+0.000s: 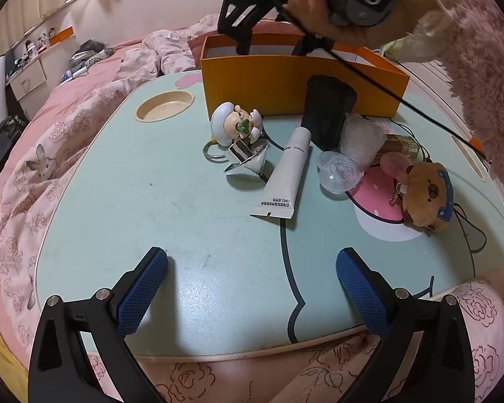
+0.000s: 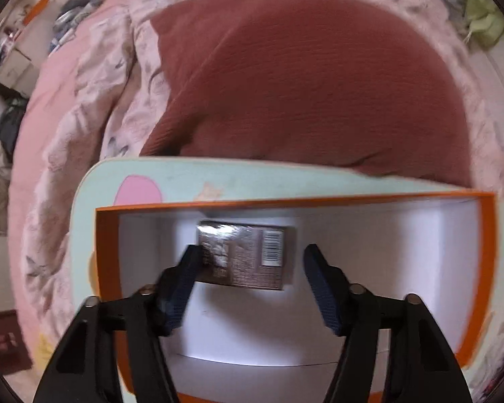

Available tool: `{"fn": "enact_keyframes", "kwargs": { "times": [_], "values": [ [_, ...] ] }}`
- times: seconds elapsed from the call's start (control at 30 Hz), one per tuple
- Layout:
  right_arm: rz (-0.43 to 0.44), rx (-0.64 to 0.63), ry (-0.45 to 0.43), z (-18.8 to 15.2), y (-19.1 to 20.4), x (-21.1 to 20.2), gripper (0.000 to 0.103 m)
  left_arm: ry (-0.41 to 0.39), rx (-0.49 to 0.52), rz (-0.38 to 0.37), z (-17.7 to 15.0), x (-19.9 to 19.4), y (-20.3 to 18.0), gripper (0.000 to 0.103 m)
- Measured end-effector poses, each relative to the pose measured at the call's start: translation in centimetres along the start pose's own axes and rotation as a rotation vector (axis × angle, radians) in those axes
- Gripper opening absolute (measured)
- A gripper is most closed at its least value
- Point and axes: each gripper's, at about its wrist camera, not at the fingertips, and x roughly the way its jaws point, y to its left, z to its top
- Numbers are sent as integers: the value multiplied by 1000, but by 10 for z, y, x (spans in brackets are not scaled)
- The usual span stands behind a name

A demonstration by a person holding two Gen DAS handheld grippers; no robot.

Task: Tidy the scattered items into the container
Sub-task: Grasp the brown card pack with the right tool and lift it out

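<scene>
Pink-quilted bed (image 1: 67,117) all round, with a mint bench (image 1: 134,201) set on it and an orange box (image 1: 268,80) at the bench's 12 o'clock edge.

Right gripper (image 2: 252,251) aimed steeply down into the box, jaws partly apart. Brown packet (image 2: 248,262) on the white floor inside, lying across between the fingertips, long axis 9 to 3 o'clock. Right pad clearly off it, left pad overlapping its end (touching or merely in front of it, cannot tell). Not clamped, by the look of it, so probably already delivered.

Left gripper (image 1: 252,255) poised over the bench's 6 o'clock edge, jaws spread wide, nothing between them. Still scattered at its 12 to 2 o'clock: a white tube (image 1: 285,178) nearest, a chrome top (image 1: 245,161) and a small figure (image 1: 235,124) just past it at 11 to 12, a brown plush (image 1: 426,198) out at 2.

Tube the likely next pick, and for the left gripper rather than the right, being the nearer. Long axis running roughly 6 to 12 o'clock, cap end tipped towards 1, so almost in line with the fingers. Straight reach forward, slight roll, then close across the narrow width.
</scene>
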Motion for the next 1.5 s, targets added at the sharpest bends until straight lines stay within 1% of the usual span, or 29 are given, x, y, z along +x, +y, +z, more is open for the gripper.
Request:
{"fn": "enact_keyframes", "kwargs": {
  "times": [0.03, 0.07, 0.1, 0.2, 0.3, 0.33, 0.37, 0.4, 0.5, 0.57, 0.67, 0.73, 0.8, 0.83, 0.9, 0.93, 0.97, 1.03, 1.13, 1.3, 1.33, 1.4, 1.5],
  "values": [
    [45, -13, -3, 0, 0, -3, 61, 0, 0, 0, 0, 0, -1, 100],
    [68, -18, 1, 1, 1, -4, 61, 1, 0, 0, 0, 0, -1, 100],
    [72, -22, 9, 1, 2, -3, 62, 0, 1, 1, 0, 0, -1, 100],
    [27, -24, 20, 3, 5, 4, 66, 0, 0, 0, 0, 0, 0, 100],
    [-3, -22, 75, -1, 5, 22, 66, 0, 1, -1, 0, 0, 0, 101],
    [-29, -42, 57, -3, 7, 21, 57, 2, 0, -3, 0, 0, 0, 101],
    [-67, -69, 44, -5, 11, 20, 56, 1, -1, -4, 0, 0, 0, 101],
    [-80, -87, 35, -6, 14, 18, 56, 0, -1, -4, 1, 0, 1, 101],
    [-45, -97, -17, -12, 9, 0, 55, 0, -1, -3, 1, 0, 1, 101],
    [-15, -115, -79, -21, 5, -25, 55, 0, -1, -3, 0, 0, 1, 101],
    [27, -144, -170, -46, -3, -68, 55, 0, -1, -3, 0, 0, 2, 101],
    [64, -158, -225, -69, -17, -95, 56, 1, -1, -4, 0, 0, 1, 101],
    [112, -179, -255, -100, -35, -118, 56, 0, 0, -3, 1, 0, 1, 101],
    [141, -188, -255, -113, -41, -124, 56, 1, 0, -2, 1, 0, 1, 102],
    [211, -196, -217, -138, -57, -120, 56, 2, -1, -1, 1, 1, 1, 102],
    [228, -191, -191, -149, -64, -115, 56, 3, -2, 0, 1, 1, 1, 102],
    [239, -175, -155, -160, -72, -103, 56, 4, -1, 1, 1, 1, 1, 102],
    [252, -141, -111, -175, -88, -83, 56, 5, 0, 3, 1, 2, 0, 102],
    [240, -105, -103, -190, -104, -66, 56, 7, -1, 5, 1, 2, 0, 102],
    [197, -68, -122, -197, -112, -61, 58, 8, 0, 6, 1, 2, 0, 102],
    [198, -58, -137, -200, -116, -65, 61, 8, 0, 6, 1, 2, -1, 102],
    [189, -37, -198, -206, -122, -76, 65, 8, 0, 6, 1, 2, 0, 102],
    [129, -22, -306, -221, -126, -89, 73, 8, 0, 6, 1, 2, 0, 102]
  ]
}}
